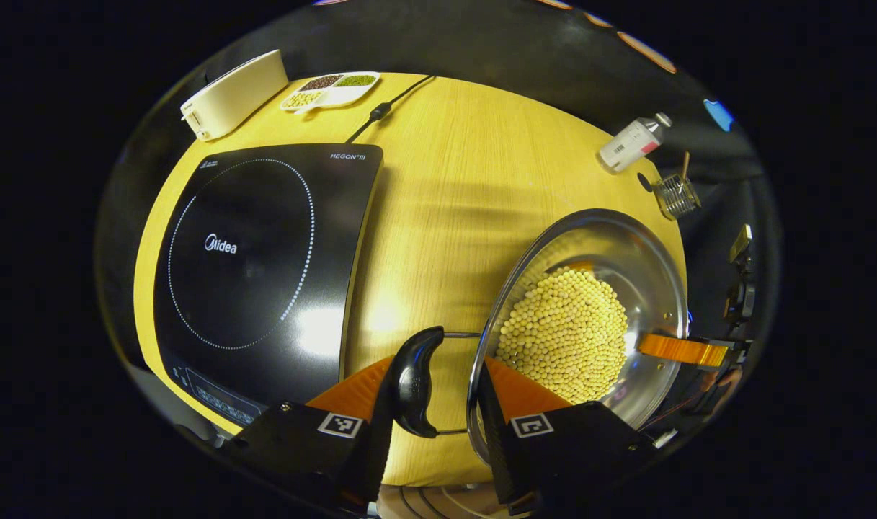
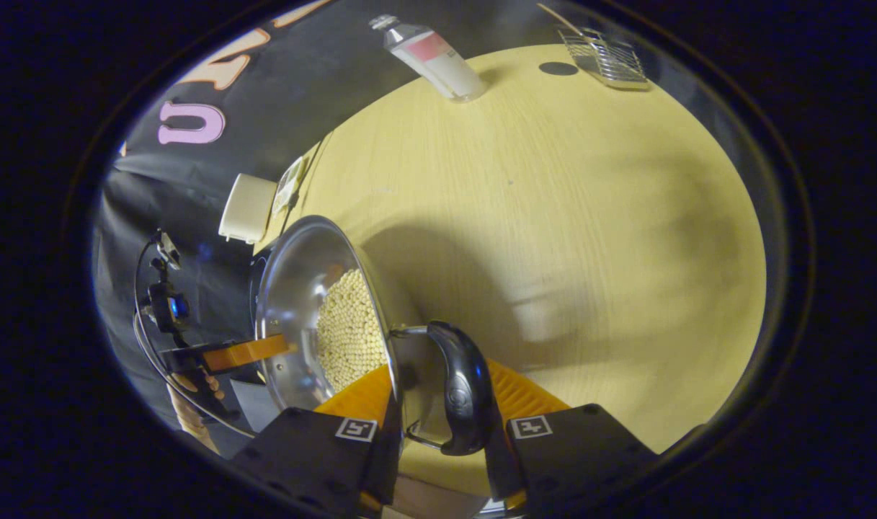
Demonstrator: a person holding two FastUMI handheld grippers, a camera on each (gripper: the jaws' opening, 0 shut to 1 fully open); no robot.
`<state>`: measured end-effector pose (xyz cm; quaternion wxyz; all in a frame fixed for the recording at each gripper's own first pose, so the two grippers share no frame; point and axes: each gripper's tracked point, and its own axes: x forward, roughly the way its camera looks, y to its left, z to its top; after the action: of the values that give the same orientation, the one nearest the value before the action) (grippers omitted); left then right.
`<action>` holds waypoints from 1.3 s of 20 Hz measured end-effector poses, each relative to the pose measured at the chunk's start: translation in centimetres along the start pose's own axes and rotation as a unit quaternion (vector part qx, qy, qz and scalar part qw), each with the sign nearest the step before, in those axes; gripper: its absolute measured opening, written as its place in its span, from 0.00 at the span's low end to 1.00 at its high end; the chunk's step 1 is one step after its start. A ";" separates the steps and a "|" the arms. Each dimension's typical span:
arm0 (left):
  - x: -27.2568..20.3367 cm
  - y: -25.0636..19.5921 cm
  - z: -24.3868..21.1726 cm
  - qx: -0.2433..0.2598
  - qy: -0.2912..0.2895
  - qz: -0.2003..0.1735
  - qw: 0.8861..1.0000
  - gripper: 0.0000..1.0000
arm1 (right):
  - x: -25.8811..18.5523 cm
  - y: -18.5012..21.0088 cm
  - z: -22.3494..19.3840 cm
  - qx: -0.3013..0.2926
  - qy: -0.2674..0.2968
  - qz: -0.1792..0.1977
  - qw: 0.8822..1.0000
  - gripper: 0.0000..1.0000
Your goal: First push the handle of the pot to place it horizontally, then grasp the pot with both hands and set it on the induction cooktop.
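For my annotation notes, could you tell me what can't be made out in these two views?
- Left gripper view: the left handle sits between the fingers; whether both press it is unclear.
- Right gripper view: same doubt at the right handle.
- Pot underside: hidden by its own bowl, so lifted or resting is unclear.
- Cooktop panel: too small and cut off.

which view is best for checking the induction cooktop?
Left gripper view: the induction cooktop lies flat on the table, its whole glass top and ring visible, left of the pot. In the right gripper view just a dark sliver peeks out behind the pot's rim.
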<state>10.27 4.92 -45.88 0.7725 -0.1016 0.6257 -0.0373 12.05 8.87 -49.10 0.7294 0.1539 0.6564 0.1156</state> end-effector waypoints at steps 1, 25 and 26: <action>0.3 0.0 -0.2 -0.003 0.002 -0.004 1.000 0.60 | -0.6 0.2 -0.6 0.000 -0.002 -0.002 1.000 0.47; 0.8 1.2 0.6 0.014 -0.045 -0.006 0.999 0.60 | 2.3 22.4 -11.2 0.006 -0.045 -0.006 0.999 0.46; 0.9 1.1 0.4 0.014 -0.048 -0.005 0.999 0.60 | 2.9 23.7 -10.9 0.003 -0.050 -0.005 0.999 0.47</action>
<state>10.74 5.89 -46.93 0.8030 -0.0958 0.5866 -0.0446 2.37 32.70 -43.88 0.7614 0.1582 0.6204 0.1017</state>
